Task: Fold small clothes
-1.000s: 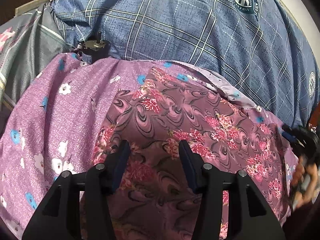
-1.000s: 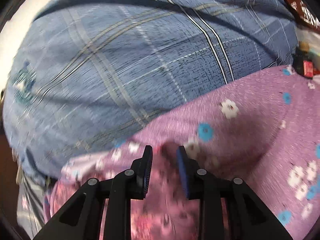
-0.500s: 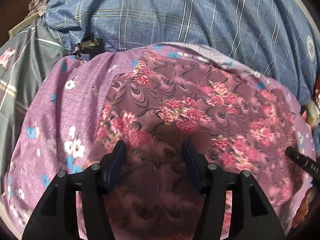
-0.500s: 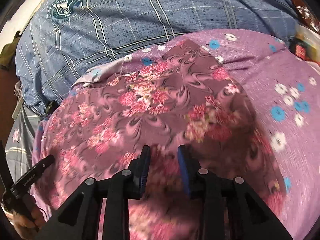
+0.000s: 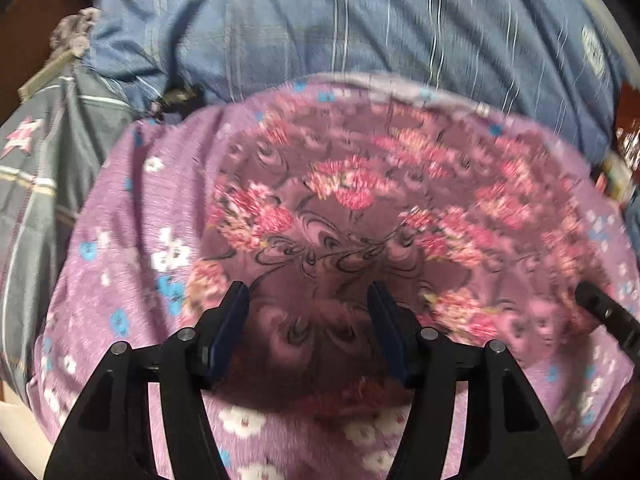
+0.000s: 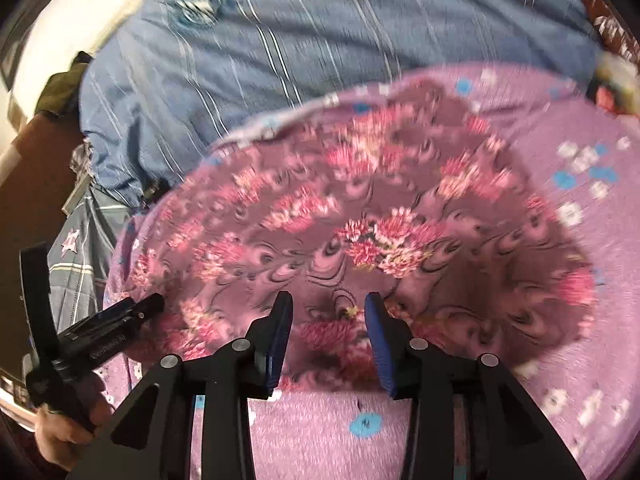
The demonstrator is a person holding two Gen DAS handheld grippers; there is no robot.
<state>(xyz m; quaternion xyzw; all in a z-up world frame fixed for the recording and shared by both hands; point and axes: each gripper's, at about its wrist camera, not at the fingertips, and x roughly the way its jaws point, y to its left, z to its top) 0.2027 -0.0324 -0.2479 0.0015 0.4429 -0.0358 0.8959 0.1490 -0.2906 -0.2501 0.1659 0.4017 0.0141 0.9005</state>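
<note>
A small mauve garment with pink flower clusters (image 5: 352, 216) (image 6: 360, 232) lies flat on a lilac cloth with white and blue flowers (image 5: 132, 248) (image 6: 592, 280). My left gripper (image 5: 308, 312) hovers over the garment's near edge, jaws opening, nothing between the pads. My right gripper (image 6: 326, 320) hangs over the same near edge, jaws also opening, with no cloth pinched. In the right wrist view the left gripper (image 6: 120, 320) shows at the lower left, held by a hand (image 6: 68, 432). The right gripper's tip (image 5: 604, 312) shows at the right of the left wrist view.
A blue plaid cloth with round emblems (image 5: 360, 20) (image 6: 300, 40) covers the far side. A grey checked cloth with pink stars (image 5: 36, 168) (image 6: 80, 248) lies to the left. Small cluttered items (image 5: 624, 148) sit at the far right edge.
Both grippers have drawn back toward the garment's near edge and widened their jaws. The right gripper came from the far side of the cloth. The flowered garment now lies spread flat, free of both.
</note>
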